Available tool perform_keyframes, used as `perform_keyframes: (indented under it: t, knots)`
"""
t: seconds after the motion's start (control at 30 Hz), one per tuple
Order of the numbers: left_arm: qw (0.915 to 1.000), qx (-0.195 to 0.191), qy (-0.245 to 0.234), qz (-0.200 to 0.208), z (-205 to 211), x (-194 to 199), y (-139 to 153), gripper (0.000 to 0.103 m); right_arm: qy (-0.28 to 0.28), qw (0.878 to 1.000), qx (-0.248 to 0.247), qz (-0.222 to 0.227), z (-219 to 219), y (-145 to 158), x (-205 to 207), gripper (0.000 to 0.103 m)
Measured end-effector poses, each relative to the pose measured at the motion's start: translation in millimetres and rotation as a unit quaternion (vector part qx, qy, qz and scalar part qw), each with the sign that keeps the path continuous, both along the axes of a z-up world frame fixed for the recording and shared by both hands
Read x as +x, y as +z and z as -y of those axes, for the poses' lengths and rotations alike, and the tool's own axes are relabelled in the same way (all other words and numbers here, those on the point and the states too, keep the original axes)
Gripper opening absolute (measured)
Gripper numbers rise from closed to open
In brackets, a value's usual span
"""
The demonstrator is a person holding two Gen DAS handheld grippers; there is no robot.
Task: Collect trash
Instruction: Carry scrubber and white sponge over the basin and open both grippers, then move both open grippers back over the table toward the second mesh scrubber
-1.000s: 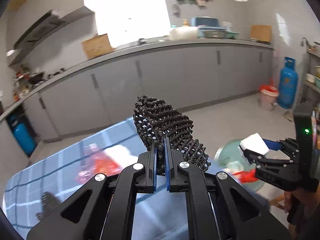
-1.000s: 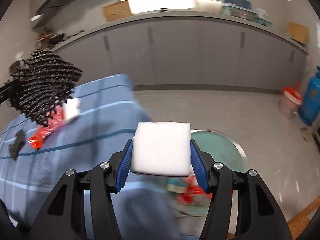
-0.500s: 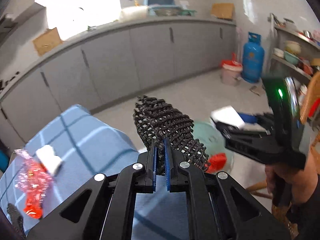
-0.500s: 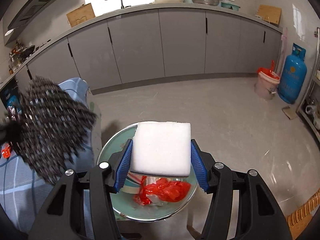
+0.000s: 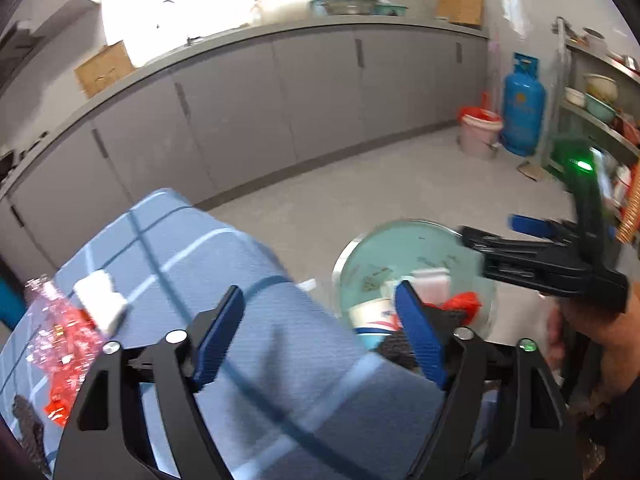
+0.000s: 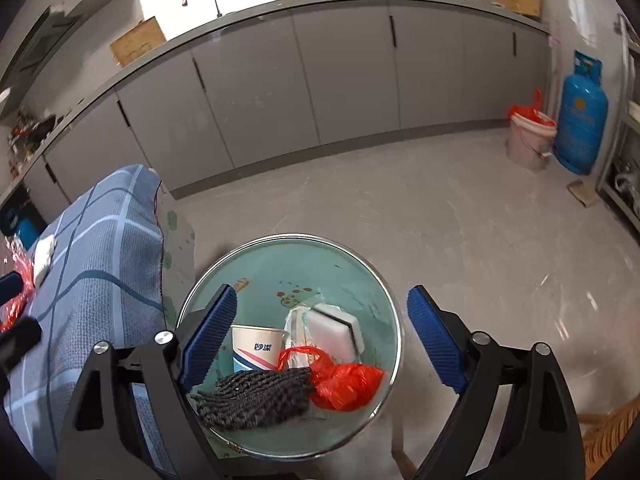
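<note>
A green metal bin (image 6: pixel 352 264) stands on the floor beside the table. In it lie a black mesh net (image 6: pixel 256 396), a white foam block (image 6: pixel 336 332), a red plastic bag (image 6: pixel 348 380) and a paper cup (image 6: pixel 256 348). My right gripper (image 6: pixel 320 340) is open and empty above the bin. My left gripper (image 5: pixel 320 336) is open and empty over the table's edge; the bin (image 5: pixel 400 248) shows ahead of it to the right. On the blue checked tablecloth (image 5: pixel 224 256) lie a white foam piece (image 5: pixel 100 300), a red-and-clear wrapper (image 5: pixel 60 344) and a small black mesh scrap (image 5: pixel 26 424).
Grey kitchen cabinets (image 6: pixel 320 80) run along the far wall. A blue gas cylinder (image 6: pixel 580 116) and a pink bucket (image 6: pixel 528 136) with a red bag stand at the right. A shelf rack (image 5: pixel 600 112) holds bowls. A wicker edge (image 6: pixel 608 432) shows at lower right.
Both grippers have opened. The black mesh net left my left gripper and the white foam block left my right gripper; both now lie in the bin.
</note>
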State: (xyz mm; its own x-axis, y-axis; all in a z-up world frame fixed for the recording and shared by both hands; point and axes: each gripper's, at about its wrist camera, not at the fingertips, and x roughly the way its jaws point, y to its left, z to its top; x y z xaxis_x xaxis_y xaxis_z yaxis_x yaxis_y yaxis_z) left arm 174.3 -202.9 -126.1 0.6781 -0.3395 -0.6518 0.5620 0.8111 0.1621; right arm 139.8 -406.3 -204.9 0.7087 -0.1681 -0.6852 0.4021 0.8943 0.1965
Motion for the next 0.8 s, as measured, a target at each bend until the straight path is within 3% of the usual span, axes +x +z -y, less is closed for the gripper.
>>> perform_keyframes:
  t: [0.43,0.8]
  knots:
    - [0.9936,0.015,0.102,0.045,-72.5,2.8,27.3,0.080,0.036,0.999,-0.004,0.015,-42.1,27.8,3.0,0.090]
    - [0.9810,0.021,0.189,0.040,-154.9,6.4,31.3,0.080,0.112,0.993,-0.017,0.025,-111.8,52.3,24.3,0.090]
